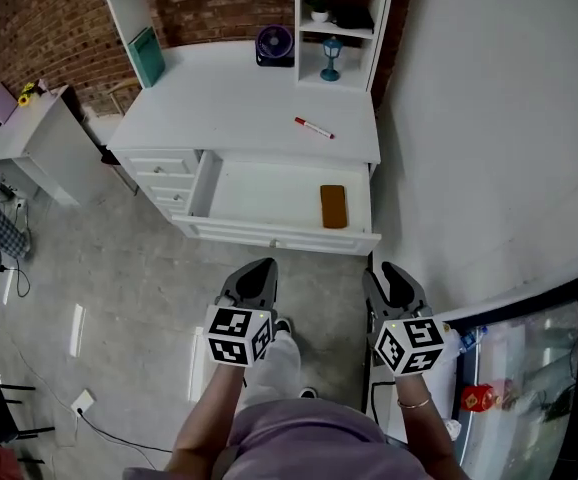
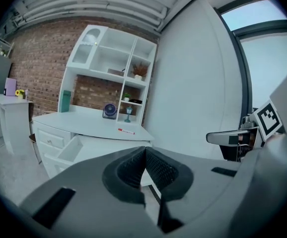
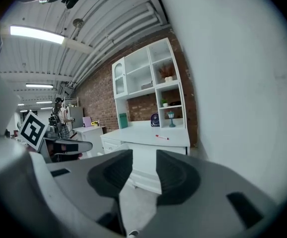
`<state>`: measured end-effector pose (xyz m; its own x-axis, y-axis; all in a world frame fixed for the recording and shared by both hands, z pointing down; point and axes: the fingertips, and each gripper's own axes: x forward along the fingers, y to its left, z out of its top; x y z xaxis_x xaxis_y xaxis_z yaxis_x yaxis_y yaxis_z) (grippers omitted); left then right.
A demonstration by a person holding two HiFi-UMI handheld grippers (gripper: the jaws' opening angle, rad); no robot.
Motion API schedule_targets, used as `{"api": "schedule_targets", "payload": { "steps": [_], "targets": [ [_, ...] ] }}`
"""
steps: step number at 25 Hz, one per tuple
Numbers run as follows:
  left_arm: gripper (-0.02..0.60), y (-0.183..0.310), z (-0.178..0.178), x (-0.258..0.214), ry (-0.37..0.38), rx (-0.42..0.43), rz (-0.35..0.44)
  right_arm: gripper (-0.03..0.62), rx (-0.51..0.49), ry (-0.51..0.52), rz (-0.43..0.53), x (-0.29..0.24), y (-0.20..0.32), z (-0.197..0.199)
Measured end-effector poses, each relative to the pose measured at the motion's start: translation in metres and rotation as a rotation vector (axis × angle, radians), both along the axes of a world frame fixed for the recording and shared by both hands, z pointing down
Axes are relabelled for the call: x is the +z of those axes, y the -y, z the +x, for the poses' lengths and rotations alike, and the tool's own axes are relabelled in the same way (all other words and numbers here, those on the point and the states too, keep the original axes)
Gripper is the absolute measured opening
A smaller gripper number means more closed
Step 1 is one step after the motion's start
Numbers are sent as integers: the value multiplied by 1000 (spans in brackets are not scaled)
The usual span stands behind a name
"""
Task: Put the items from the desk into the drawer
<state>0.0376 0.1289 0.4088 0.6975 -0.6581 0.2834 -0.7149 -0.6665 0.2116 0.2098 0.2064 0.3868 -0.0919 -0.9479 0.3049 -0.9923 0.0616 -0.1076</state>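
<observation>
1. Now, one red marker (image 1: 314,127) lies on the white worktop (image 1: 229,108).
2. One brown block (image 1: 334,206) sits in the single open drawer (image 1: 269,234), near its right end.
3. Two claws hang well short of the worktop: the left claw (image 2: 144,155) is pressed together and the right claw (image 3: 144,162) is spread, both empty.

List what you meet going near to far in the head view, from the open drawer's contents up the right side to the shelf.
brown case → red marker → blue lantern → small potted plant
</observation>
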Motion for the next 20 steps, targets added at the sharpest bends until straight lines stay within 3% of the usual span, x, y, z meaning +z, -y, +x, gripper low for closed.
{"api": "schedule_targets", "payload": {
  "steps": [9,20],
  "targets": [
    [-2,89,3,0,-7,48,-3,141,23,-15,-40,7,96,4],
    [-2,160,0,4,-12,51,-20,141,35,-58,-62,8,184,22]
  ]
}}
